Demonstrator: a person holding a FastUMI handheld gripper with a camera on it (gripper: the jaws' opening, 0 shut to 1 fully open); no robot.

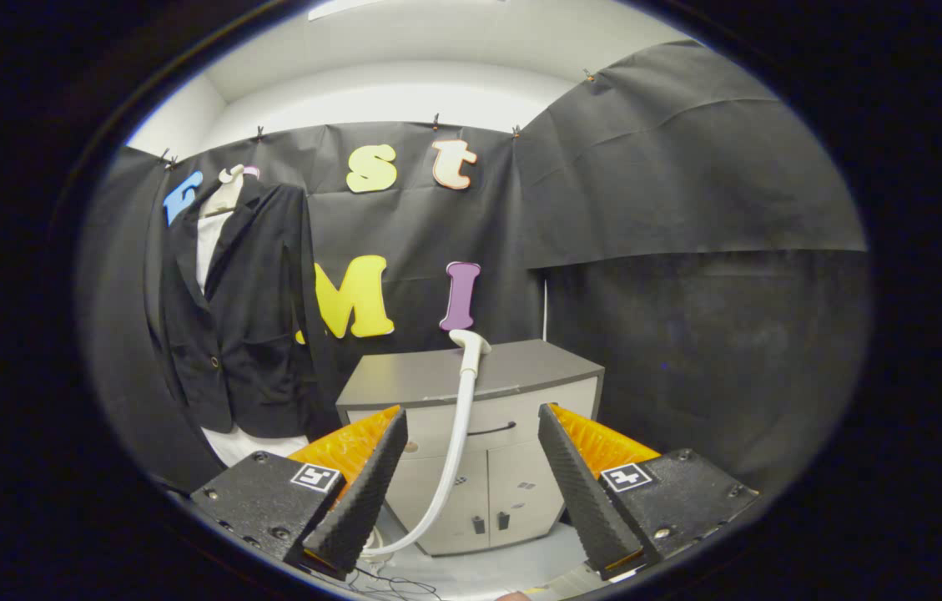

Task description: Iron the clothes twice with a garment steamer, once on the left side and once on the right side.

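Note:
A black blazer [241,325] over a white shirt hangs on a hanger against the booth wall, to the left beyond my fingers. The white garment steamer head [471,342] rests on top of a grey cabinet [471,380]. Its white hose [454,442] curves down the cabinet front toward the floor between my fingers. My gripper [471,488] is open, its two black ribbed fingers [362,492] spread wide with nothing between them. The steamer lies well ahead of the fingertips.
The grey cabinet has a drawer and two doors and stands on a pale floor [504,572]. Thin cables [391,584] lie on the floor near the hose's lower end. Black cloth walls close the booth behind and to the right.

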